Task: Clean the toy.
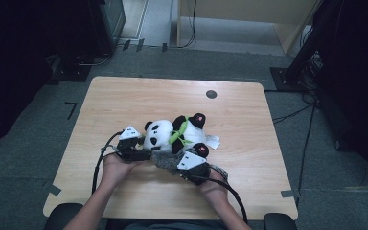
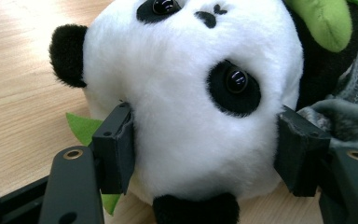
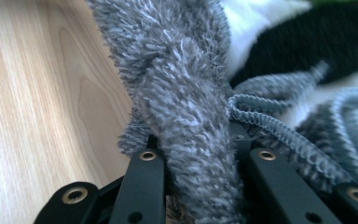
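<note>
A black-and-white panda plush (image 1: 172, 134) with a green scarf-like leaf (image 1: 178, 132) lies on its side mid-table. My left gripper (image 1: 146, 147) is shut on the panda's head (image 2: 191, 93), one pad pressed into the fur on each side. A fuzzy grey scarf (image 1: 165, 160) lies bunched against the panda's near side. My right gripper (image 3: 200, 158) is shut on a thick fold of this grey scarf (image 3: 182, 93), and its jaws are partly buried in the pile. In the high view the right gripper (image 1: 179, 165) sits just in front of the panda's lower body.
The wooden table (image 1: 124, 100) has a round dark grommet (image 1: 211, 94) near its far edge. A white tag (image 1: 212, 141) sticks out at the panda's right. Dark equipment and cables (image 1: 292, 115) ring the table on the floor.
</note>
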`<state>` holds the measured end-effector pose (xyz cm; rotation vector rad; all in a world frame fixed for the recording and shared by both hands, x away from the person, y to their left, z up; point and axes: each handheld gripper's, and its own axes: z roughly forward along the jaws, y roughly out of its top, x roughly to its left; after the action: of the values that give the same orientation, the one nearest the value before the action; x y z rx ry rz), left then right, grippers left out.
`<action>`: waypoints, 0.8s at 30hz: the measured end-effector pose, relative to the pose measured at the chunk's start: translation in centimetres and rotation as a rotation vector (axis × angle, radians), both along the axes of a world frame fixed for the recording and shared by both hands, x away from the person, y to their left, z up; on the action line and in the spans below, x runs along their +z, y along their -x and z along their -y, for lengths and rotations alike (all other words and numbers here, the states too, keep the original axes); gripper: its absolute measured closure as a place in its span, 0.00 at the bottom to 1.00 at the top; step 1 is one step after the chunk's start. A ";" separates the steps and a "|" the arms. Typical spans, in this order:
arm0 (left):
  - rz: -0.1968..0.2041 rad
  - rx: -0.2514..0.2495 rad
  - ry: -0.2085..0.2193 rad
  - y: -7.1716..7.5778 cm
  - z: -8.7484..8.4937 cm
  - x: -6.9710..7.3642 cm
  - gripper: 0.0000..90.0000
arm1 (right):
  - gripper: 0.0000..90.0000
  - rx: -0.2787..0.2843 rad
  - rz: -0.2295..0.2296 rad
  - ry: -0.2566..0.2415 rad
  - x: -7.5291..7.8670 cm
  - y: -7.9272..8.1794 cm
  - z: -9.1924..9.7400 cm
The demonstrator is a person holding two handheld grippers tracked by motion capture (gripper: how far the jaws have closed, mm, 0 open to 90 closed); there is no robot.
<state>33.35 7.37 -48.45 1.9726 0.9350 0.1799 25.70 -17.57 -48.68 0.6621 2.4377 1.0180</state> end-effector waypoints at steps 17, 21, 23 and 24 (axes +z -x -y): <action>-0.003 0.001 -0.019 -0.1 0.2 0.1 0.36 | 0.84 -0.182 -0.067 -0.076 1.9 0.7 6.0; -0.002 0.004 -0.020 -0.1 0.2 0.1 0.36 | 0.84 -0.208 -0.081 -0.106 2.6 0.7 7.1; -0.002 0.006 -0.018 -0.1 0.2 0.1 0.36 | 0.84 -0.216 -0.077 -0.107 3.1 0.8 7.5; -0.003 0.007 -0.018 -0.1 0.2 0.1 0.36 | 0.84 -0.222 -0.073 -0.108 3.3 0.8 7.6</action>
<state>33.42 7.16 -48.36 1.9864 0.9456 0.1902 24.86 -25.21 -45.38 0.9987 2.3176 1.0565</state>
